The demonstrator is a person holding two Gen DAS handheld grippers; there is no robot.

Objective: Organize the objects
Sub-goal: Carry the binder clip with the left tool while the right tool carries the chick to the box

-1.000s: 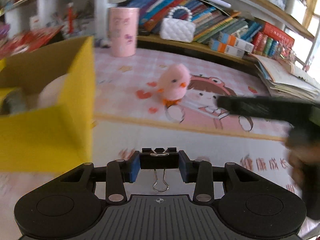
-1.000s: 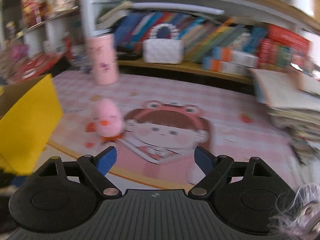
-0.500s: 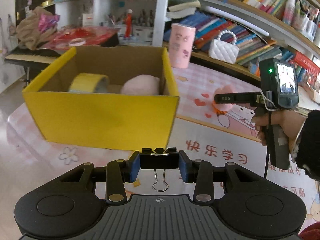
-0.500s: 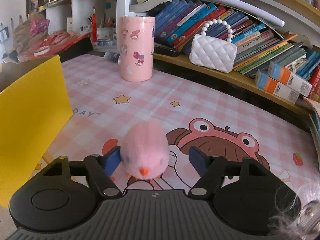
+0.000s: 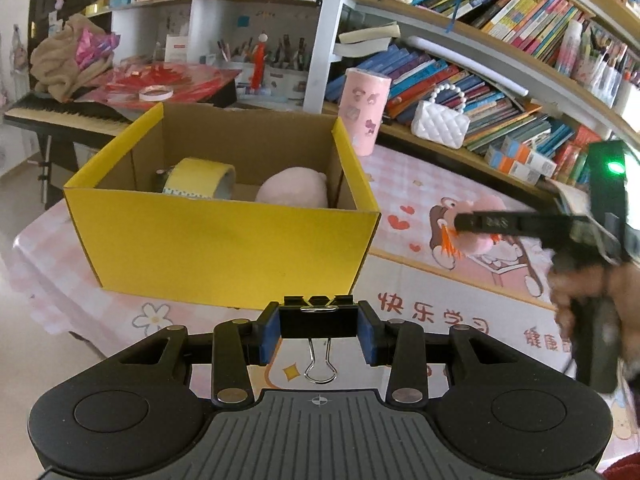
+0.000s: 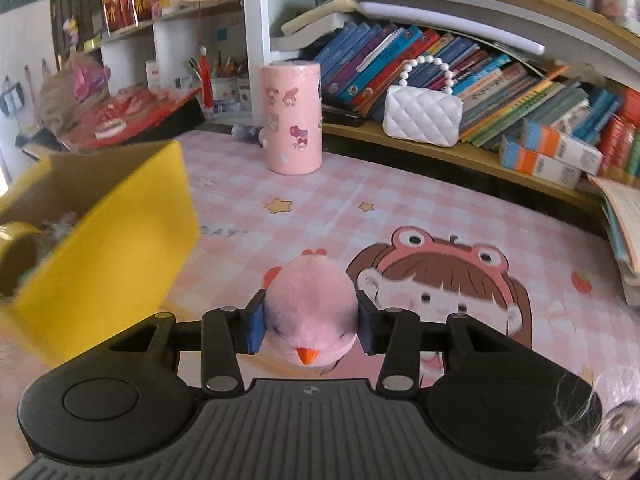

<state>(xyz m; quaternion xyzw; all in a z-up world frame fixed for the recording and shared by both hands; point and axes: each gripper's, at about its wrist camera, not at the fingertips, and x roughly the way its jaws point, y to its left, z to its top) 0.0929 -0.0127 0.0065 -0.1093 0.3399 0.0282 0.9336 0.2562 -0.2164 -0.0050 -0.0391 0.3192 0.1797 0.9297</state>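
cluttered bookshelf room, pink tabletop (image 6: 420, 200). right tool (image 6: 310, 326) jaws just closing, now pinching the pink plush chick (image 6: 310, 312) just above the tabletop; soft body may slip. left tool (image 5: 319, 322) clamps a binder clip (image 5: 319, 320) just short of the yellow box (image 5: 224, 248); risk: clipping the wall.

Counted across both views: 1 yellow box (image 5: 224, 248), holding 1 roll of yellow tape (image 5: 200, 179) and 1 pink plush (image 5: 294, 192); 1 pink chick (image 6: 310, 320); 1 black binder clip (image 5: 319, 320); 1 pink cylinder tin (image 6: 290, 118); 1 white quilted purse (image 6: 422, 116); 2 grippers (image 5: 319, 330) (image 6: 310, 326).
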